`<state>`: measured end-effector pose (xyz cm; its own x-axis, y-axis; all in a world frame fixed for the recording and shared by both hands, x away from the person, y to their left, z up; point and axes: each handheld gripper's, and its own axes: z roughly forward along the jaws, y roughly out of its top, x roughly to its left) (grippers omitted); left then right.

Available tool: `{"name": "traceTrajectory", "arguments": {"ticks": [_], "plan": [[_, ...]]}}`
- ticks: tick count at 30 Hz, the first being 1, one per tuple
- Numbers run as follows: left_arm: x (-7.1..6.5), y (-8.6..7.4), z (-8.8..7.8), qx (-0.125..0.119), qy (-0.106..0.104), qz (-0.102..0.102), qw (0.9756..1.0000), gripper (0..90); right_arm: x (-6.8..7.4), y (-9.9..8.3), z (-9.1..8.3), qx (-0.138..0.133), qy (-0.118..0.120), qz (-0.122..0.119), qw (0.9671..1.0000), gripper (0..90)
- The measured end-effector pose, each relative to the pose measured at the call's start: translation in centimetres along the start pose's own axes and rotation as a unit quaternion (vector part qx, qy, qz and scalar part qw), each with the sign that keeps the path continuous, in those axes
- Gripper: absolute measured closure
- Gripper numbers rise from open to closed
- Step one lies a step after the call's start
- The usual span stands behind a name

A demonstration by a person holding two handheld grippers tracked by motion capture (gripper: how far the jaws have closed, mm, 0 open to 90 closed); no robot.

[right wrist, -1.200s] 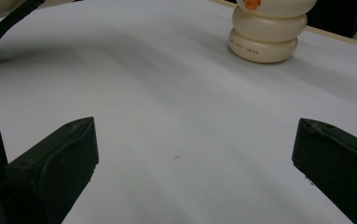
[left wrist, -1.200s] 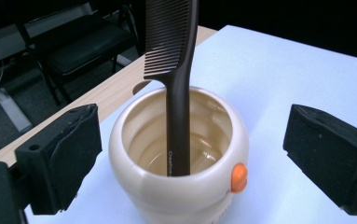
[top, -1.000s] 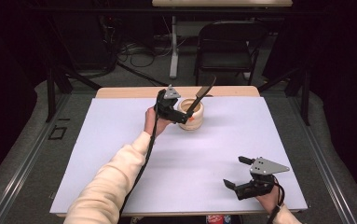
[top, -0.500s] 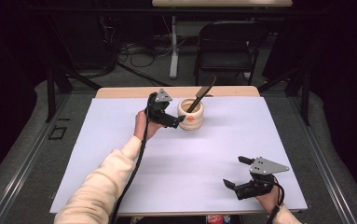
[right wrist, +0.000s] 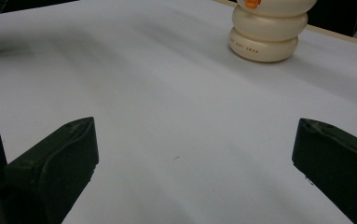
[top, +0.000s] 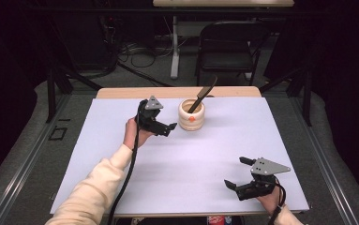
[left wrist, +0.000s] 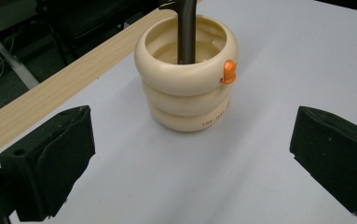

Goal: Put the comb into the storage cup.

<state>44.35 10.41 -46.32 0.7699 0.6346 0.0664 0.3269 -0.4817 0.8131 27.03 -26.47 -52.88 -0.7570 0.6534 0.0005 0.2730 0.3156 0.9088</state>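
The left claw is held with its jaws spread wide and empty, just beside the cream ribbed holder, at roughly 9 o'clock of it. The holder is seen standing upright on the white surface, near the far edge at about 12 o'clock of the sheet. A dark utensil is lodged in the holder and leans toward 1 o'clock. An orange tab is fixed on the holder's upper ring. The right claw is also held wide open and empty, near the near edge at about 5 o'clock, well apart from the holder.

Risks, as judged:
- The holder may be pushed or tipped if it is struck by one jaw of the left claw; it is tall and narrow at the base.
- The leaning utensil may be knocked, and the holder levered over toward the wooden strip at 12 o'clock.
- A glancing grip on the rounded rings may slip.

Little room is left behind the holder. Broad open room is available from 3 o'clock through 9 o'clock.
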Motion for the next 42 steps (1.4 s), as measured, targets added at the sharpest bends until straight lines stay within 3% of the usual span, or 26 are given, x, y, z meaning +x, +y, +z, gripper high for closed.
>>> {"name": "traceTrajectory", "arguments": {"ticks": [11, 23, 42], "plan": [[0.1, -2.0, -1.7, 0.011, 0.005, -0.006, 0.9999, 0.0, 0.0, 0.0, 0.0, 0.001, 0.000, 0.002, 1.0000, 0.0], [0.2, -4.4, -3.4, 0.011, 0.012, -0.030, 0.9994, 0.0, 0.0, 0.0, 0.1, 0.003, -0.001, 0.002, 1.0000, 0.0], [-1.0, -6.7, -5.6, -0.003, 0.020, -0.029, 0.9994, 0.0, 0.0, 0.0, 0.0, 0.003, 0.000, 0.001, 1.0000, 0.0]]}}
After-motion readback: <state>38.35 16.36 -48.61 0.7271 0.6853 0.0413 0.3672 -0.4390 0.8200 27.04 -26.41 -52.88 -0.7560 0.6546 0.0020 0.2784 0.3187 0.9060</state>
